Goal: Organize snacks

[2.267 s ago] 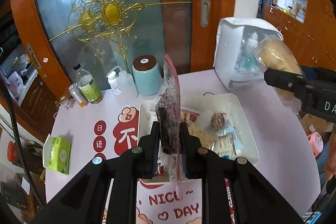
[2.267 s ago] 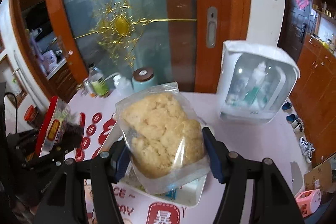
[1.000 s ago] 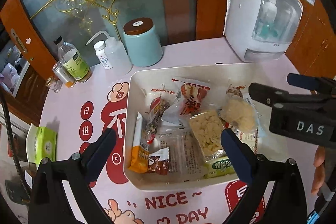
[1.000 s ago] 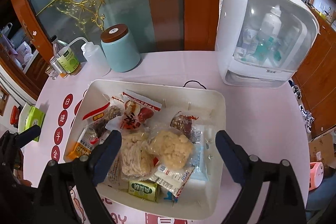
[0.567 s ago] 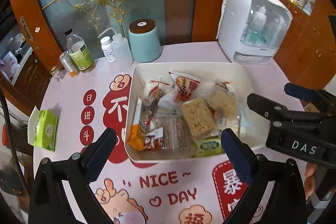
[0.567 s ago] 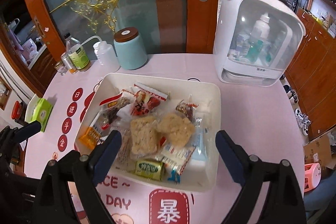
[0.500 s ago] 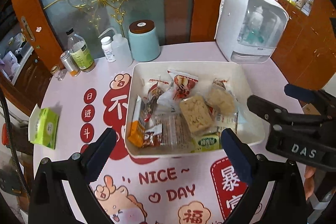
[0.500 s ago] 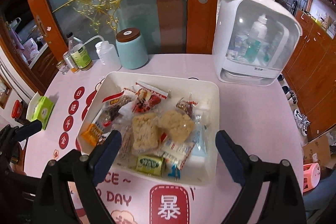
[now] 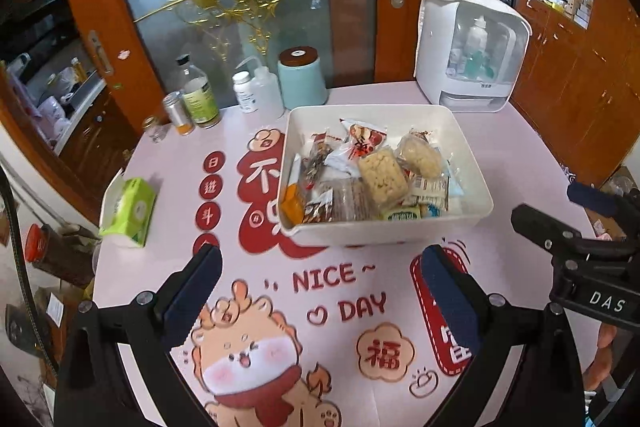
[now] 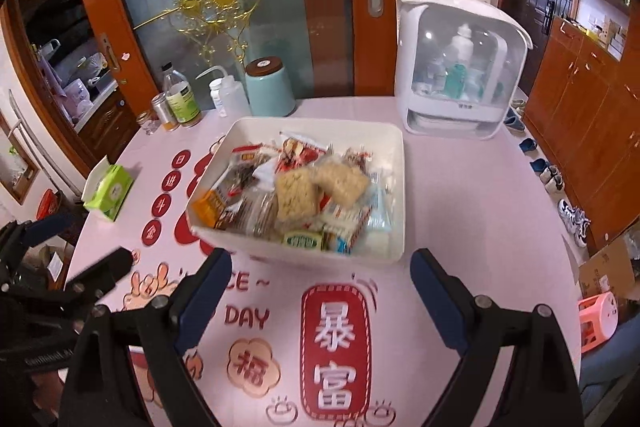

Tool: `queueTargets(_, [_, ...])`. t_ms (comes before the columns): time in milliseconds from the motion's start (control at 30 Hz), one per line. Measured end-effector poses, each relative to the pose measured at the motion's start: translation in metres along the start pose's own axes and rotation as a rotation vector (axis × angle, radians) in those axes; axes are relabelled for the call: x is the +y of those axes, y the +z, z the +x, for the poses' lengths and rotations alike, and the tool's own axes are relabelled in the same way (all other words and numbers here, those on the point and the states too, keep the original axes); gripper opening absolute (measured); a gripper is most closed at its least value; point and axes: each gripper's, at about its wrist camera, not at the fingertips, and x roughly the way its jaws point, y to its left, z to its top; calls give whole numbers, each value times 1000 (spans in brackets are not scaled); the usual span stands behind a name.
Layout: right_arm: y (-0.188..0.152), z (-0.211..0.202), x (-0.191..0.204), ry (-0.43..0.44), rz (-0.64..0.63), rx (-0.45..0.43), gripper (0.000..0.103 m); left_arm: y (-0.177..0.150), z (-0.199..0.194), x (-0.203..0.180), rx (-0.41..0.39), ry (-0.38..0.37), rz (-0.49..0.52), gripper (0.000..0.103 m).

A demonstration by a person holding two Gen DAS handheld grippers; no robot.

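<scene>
A white rectangular bin [image 9: 472, 163] [image 10: 396, 163] stands mid-table with several wrapped snacks piled inside: two pale rice-cracker packs [image 9: 382, 179] [image 10: 296, 193], red-printed packets [image 9: 366, 141] and an orange box [image 9: 292, 207]. My left gripper [image 9: 320, 281] hovers open over the printed tablecloth, near side of the bin, nothing between its fingers. My right gripper [image 10: 320, 277] is likewise open and empty, just short of the bin's front wall. From the left wrist view the right gripper's black body [image 9: 576, 247] shows at the right edge.
Behind the bin stand a teal canister [image 9: 302, 77], a white squeeze bottle [image 9: 260, 93], a glass bottle [image 9: 196, 95] and small jars. A white clear-fronted cabinet [image 9: 472, 55] sits back right. A green tissue pack [image 9: 128, 207] lies near the left table edge. A glass door stands behind.
Both grippers let go of their snack packs into the bin, opened, and have pulled back toward the near table edge; the bin now looks smaller and farther away.
</scene>
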Motion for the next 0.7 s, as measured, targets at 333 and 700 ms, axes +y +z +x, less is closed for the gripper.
queueTargets(333, [-62, -49, 7, 33, -25, 11, 92, -64, -57, -6, -7, 14, -62, 99])
queueTargets(700, [-105, -83, 9, 54, 11, 36, 92, -113, -95, -18, 4, 26, -122, 99])
